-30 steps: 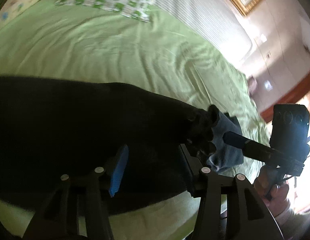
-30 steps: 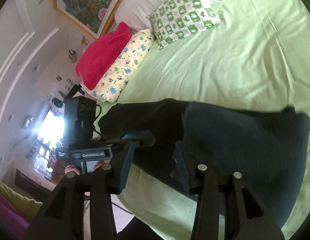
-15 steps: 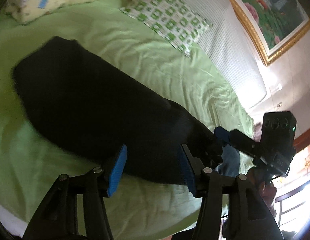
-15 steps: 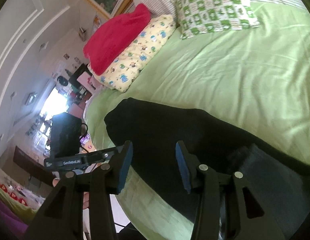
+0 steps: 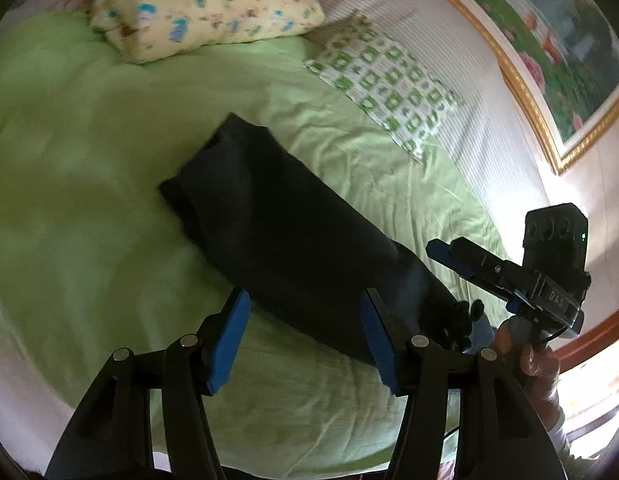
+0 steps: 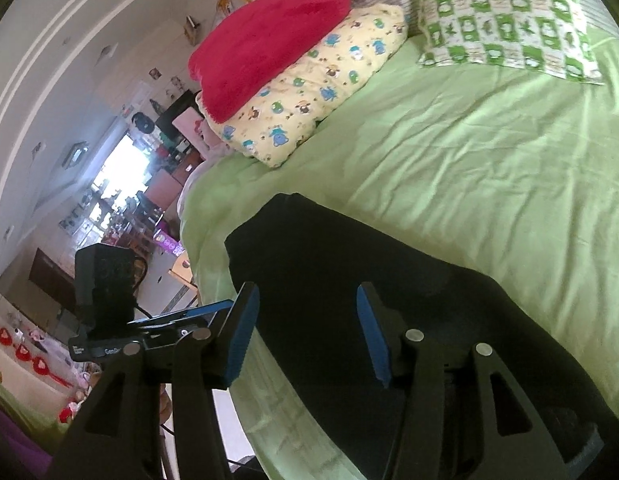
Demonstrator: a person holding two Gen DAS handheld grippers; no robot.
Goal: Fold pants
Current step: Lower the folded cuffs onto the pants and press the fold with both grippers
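While I held both tools above the near edge of the bed point(image 5: 89, 128), the pants point(image 5: 293, 236) lay on the green sheet as a long dark strip, apparently folded lengthwise already, though the black cloth showed almost no seams or detail. Seen from my left hand-held gripper point(image 5: 305, 336), their long axis ran from about 11 o'clock, where the far end sat squared off and slightly blurred, down to about 4 o'clock, where the near end bunched up with a bit of blue-grey lining showing just below my right hand-held gripper point(image 5: 461, 258). My left tool stood wide open with nothing between its blue pads, hovering over the near long edge of the strip. From my right hand-held gripper point(image 6: 305, 332) the pants point(image 6: 389, 300) spread from 12 o'clock down past 4 o'clock, and its jaws were likewise spread wide and empty, with the cloth directly beneath and ahead. I judged the right hand nearer the bunched end and the left nearer the middle, so a crosswise fold would mean carrying one end along that long axis toward the other. Two pillows point(image 6: 317, 92) and a red blanket point(image 6: 265, 44) lay well apart at the head of the bed.
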